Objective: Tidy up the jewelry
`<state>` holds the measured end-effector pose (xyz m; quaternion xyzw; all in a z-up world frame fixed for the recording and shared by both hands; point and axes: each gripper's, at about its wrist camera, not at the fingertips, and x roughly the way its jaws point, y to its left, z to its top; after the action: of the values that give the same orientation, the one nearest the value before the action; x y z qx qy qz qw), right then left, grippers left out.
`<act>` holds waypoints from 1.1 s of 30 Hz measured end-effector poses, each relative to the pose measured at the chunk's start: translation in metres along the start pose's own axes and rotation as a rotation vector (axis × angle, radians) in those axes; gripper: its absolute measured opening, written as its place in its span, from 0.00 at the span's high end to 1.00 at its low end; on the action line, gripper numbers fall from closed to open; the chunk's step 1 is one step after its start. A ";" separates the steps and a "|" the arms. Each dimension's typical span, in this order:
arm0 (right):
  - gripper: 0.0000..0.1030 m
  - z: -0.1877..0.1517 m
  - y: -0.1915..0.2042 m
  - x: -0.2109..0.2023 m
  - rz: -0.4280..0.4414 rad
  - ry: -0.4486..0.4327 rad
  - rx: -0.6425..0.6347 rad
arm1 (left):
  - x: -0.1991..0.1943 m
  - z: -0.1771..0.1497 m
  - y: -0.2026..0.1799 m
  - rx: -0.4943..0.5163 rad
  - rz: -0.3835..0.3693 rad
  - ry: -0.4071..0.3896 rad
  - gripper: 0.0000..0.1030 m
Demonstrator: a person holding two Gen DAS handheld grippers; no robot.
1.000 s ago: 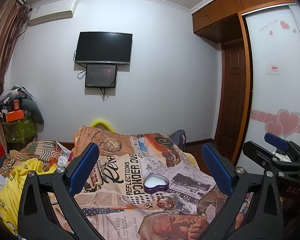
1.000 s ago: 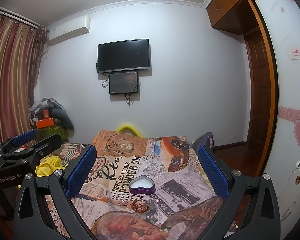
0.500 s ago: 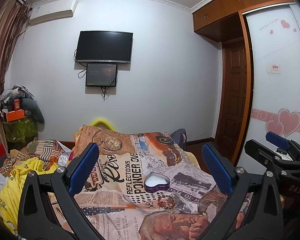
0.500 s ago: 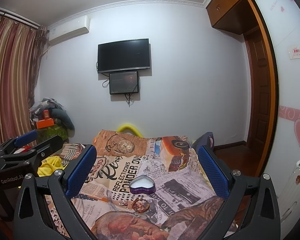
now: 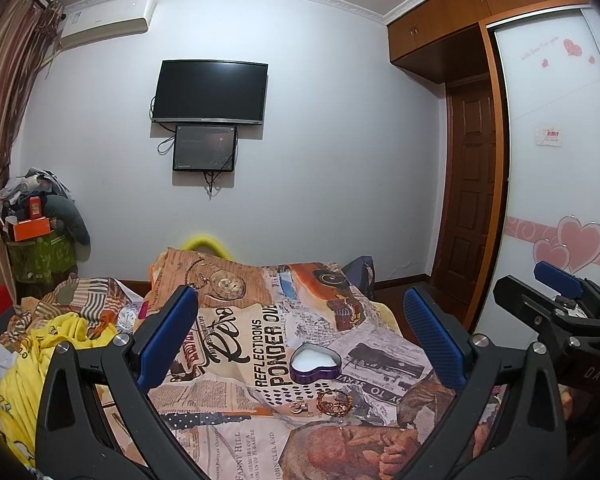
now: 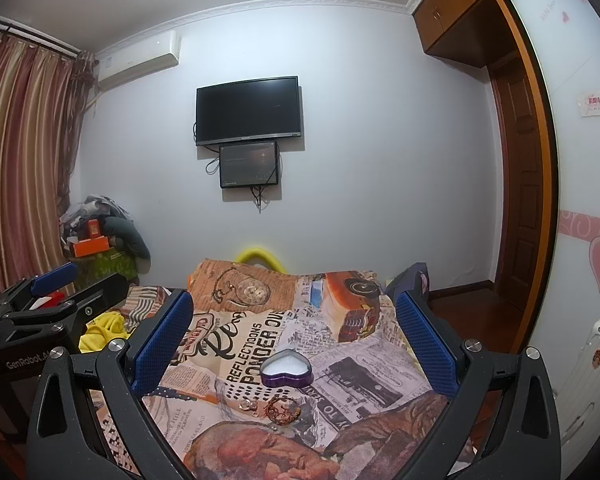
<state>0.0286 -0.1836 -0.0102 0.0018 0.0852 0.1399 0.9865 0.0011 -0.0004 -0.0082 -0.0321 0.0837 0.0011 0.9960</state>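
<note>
- Left wrist view: the left gripper is held above the bed with its jaws spread wide and nothing between the blue pads.
- Ahead of it and just right of its midline, a purple heart-shaped box sits lidless on the newspaper-print bedspread, its inside white.
- Nearer the gripper than the box, a reddish-gold bracelet lies flat on the bedspread, with a small ring or earring just to its left; which of the two it is I cannot tell.
- The right gripper shows at the far right edge, level with this one.
- Right wrist view: the right gripper is likewise wide apart and empty.
- The heart-shaped box lies ahead, near its midline; the bracelet and small piece lie closer, apart from the box.
- The left gripper is at the left edge.
</note>
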 end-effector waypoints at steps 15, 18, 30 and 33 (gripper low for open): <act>0.02 -0.006 0.007 -0.001 0.000 0.002 -0.002 | 0.005 -0.001 0.002 -0.004 0.004 0.011 0.00; 0.02 -0.006 0.006 -0.001 0.001 0.003 -0.001 | 0.004 -0.001 0.003 -0.006 0.003 0.011 0.00; 0.02 -0.008 0.000 0.008 0.002 0.020 0.001 | 0.017 -0.004 0.004 -0.008 0.000 0.039 0.00; 0.02 -0.011 -0.003 0.016 -0.006 0.037 0.008 | 0.025 -0.006 0.006 -0.006 0.007 0.055 0.00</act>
<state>0.0431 -0.1823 -0.0240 0.0030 0.1039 0.1366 0.9852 0.0245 0.0052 -0.0192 -0.0349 0.1110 0.0041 0.9932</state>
